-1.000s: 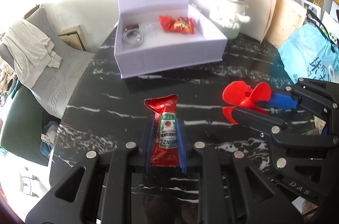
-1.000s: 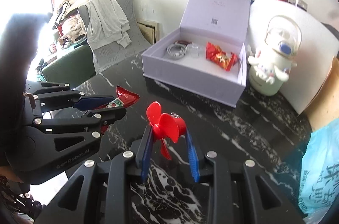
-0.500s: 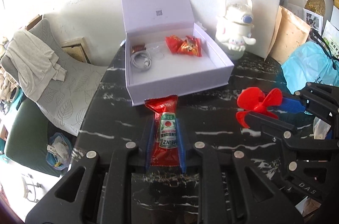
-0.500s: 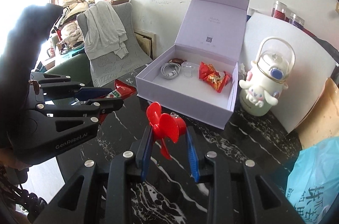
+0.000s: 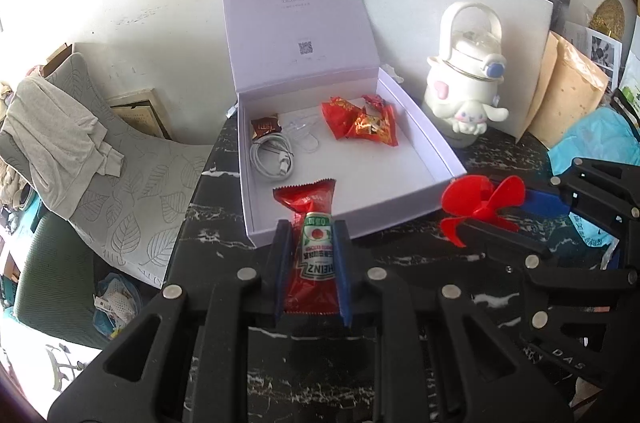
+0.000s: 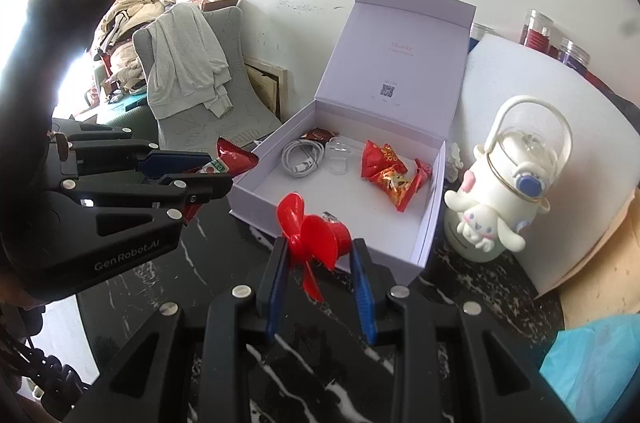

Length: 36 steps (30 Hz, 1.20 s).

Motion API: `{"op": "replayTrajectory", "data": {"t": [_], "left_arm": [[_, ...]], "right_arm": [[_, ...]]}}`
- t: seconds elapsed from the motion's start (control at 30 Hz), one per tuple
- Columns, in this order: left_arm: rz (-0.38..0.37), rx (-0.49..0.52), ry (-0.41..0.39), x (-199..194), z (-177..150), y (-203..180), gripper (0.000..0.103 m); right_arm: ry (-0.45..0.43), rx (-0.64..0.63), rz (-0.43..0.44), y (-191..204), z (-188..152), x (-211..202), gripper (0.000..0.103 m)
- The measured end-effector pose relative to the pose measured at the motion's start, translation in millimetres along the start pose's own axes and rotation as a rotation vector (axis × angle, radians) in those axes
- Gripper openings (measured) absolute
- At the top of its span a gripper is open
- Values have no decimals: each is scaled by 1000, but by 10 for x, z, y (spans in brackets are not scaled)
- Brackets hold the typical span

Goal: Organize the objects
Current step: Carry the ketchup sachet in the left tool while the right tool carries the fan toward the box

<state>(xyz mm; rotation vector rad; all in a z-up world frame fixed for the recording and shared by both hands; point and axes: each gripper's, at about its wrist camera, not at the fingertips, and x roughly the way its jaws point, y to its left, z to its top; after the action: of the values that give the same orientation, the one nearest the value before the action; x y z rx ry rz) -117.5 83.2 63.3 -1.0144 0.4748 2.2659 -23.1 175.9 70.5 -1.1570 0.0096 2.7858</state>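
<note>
- The lower end of the ketchup packet (image 5: pixel 314 255) is lying behind the blue pads of the left tool (image 5: pixel 311 235), so its full length is hidden in the left wrist view.
- In the right wrist view only the crimped top of the packet is showing past the left tool's black fingers.
- One blade of the red fan (image 6: pixel 310 239) is hanging down between the pads of the right tool (image 6: pixel 318 251), and its small motor part is hard to make out.
- A clear plastic item in the box (image 5: pixel 424 143) is almost invisible against the white floor; I cannot tell what it is.
- The left tool is clenching the ketchup packet, holding it upright above the near wall of the open box, with the label reading upside down.
- The right tool is clenching the fan, holding it just at the near right corner of the box, above the dark marble surface (image 5: pixel 400 255).
- The two tools are pointing toward the box side by side, apart from each other.
- Inside the box a white cable (image 5: pixel 274 157), a brown sachet (image 5: pixel 265 125) and red snack packets (image 5: pixel 362 121) are lying.
- Compared with one second ago, both tools are standing much closer to the box; the packet was then over the bare surface, well before the box wall.
</note>
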Motion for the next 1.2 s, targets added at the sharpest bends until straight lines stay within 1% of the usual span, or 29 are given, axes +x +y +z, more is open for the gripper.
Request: {"op": "replayTrajectory", "data": {"t": [0.2,0.6,0.8,1.03,1.2], "left_arm": [[-2,0,15,228,183,78,19],[-17,40,40,648,518,164,19],[-21,69,45,841,665,168,19],[-36,76,78,1124,729,183,19],[-45,83,99,1293,735,174,19]], "right_arm": [[16,-7,-1,-122,162,240,30],[35,-34,-18,-264,465,653,30],[46,-25,-19,-364,571,846,30],[79,-2,-29,-482,606,1105,30],[107,1,-26,-528,573,1248,30]]}}
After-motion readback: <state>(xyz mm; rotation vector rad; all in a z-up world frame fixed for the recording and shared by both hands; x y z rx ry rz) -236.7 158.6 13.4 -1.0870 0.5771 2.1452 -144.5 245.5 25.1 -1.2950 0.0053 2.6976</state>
